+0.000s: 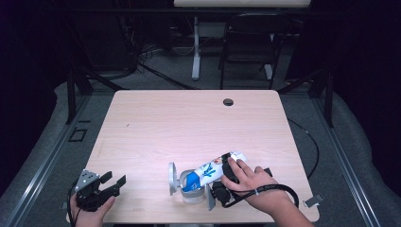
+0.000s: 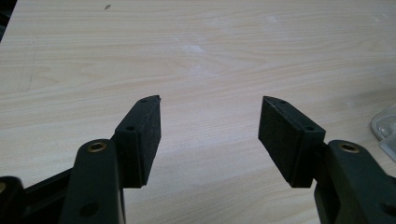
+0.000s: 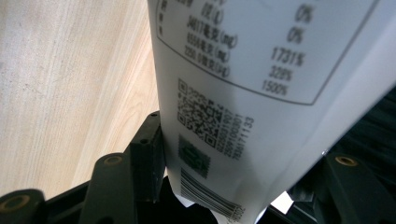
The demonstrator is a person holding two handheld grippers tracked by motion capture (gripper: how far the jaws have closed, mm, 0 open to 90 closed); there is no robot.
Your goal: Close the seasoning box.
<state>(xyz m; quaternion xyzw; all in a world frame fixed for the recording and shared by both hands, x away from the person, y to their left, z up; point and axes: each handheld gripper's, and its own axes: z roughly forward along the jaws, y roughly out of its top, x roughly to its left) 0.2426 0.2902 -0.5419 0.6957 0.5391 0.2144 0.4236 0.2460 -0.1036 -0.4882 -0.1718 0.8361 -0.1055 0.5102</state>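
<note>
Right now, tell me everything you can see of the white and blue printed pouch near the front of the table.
The white and blue printed pouch looks like glossy flexible plastic, white with blue graphics on one face; its other face carries a nutrition table, a QR code and barcodes. It lies tilted, its lower end dipping into a clear lidded container near the wooden table's front edge. The right hand-held gripper clamps it between its black pads.

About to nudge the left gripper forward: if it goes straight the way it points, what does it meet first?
Probably nothing: the left gripper, open, looks across bare table. The clear container lies off to the side of that line.
</note>
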